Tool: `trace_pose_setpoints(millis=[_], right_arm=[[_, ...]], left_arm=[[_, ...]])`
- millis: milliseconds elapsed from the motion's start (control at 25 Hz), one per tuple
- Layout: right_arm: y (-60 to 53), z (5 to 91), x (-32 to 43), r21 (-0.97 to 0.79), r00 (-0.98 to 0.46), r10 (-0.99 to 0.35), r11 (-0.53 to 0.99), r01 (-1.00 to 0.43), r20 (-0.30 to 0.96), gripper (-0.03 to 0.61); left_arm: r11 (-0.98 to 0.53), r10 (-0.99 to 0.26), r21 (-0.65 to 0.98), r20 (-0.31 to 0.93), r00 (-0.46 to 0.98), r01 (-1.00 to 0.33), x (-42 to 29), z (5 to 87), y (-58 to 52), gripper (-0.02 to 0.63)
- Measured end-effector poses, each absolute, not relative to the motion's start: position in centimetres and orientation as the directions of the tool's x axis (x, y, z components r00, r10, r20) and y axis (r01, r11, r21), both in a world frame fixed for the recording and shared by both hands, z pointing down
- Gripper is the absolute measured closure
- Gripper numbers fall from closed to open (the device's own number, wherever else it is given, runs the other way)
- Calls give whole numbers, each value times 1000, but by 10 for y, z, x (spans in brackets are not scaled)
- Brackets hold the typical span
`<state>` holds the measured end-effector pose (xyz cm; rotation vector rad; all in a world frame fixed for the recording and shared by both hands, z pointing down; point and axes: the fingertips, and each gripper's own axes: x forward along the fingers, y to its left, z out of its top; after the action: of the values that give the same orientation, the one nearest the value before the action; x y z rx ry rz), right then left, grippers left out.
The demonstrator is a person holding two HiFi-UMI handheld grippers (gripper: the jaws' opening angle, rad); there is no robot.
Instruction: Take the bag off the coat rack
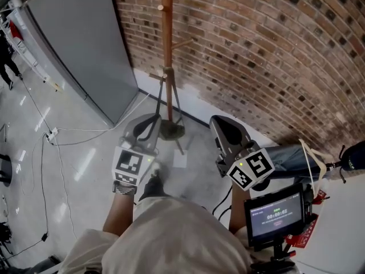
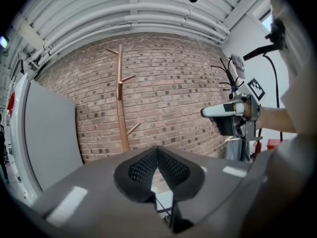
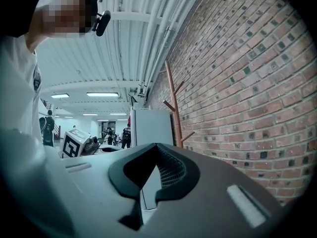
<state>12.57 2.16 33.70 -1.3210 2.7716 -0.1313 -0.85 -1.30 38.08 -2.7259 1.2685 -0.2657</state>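
You're at the approach step. Left gripper (image 1: 149, 124) and right gripper (image 1: 223, 129) are both clenched, nothing in them. Bag (image 1: 171, 130) hangs low on the rack (image 1: 166, 39), ahead of you. Next I'd open one gripper and go for the straps (image 1: 158, 101).
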Motion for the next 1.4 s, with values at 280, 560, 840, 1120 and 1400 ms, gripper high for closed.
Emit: trace_pose_setpoints(millis=[280, 560, 840, 1120, 1400], right_arm=[[-43, 333, 104, -114, -579, -815, 577, -809, -10, 577], [-94, 331, 83, -112, -518, -856, 515, -850, -4, 577], [-126, 335, 76, -136, -455, -891, 450, -883, 8, 577], [-144, 346, 59, -105, -430, -902, 424, -900, 45, 577], [-154, 361, 57, -87, -411, -909, 404, -911, 77, 576]], left_arm=[[-651, -758, -180, 101, 644, -738, -37, 372, -81, 614], [-673, -738, -168, 99, 667, -720, -65, 367, -137, 614], [-711, -702, -147, 103, 704, -687, -77, 373, -174, 614], [-729, -684, -114, 100, 723, -675, -93, 382, -196, 614], [-739, -674, -99, 109, 731, -666, -95, 393, -207, 614]])
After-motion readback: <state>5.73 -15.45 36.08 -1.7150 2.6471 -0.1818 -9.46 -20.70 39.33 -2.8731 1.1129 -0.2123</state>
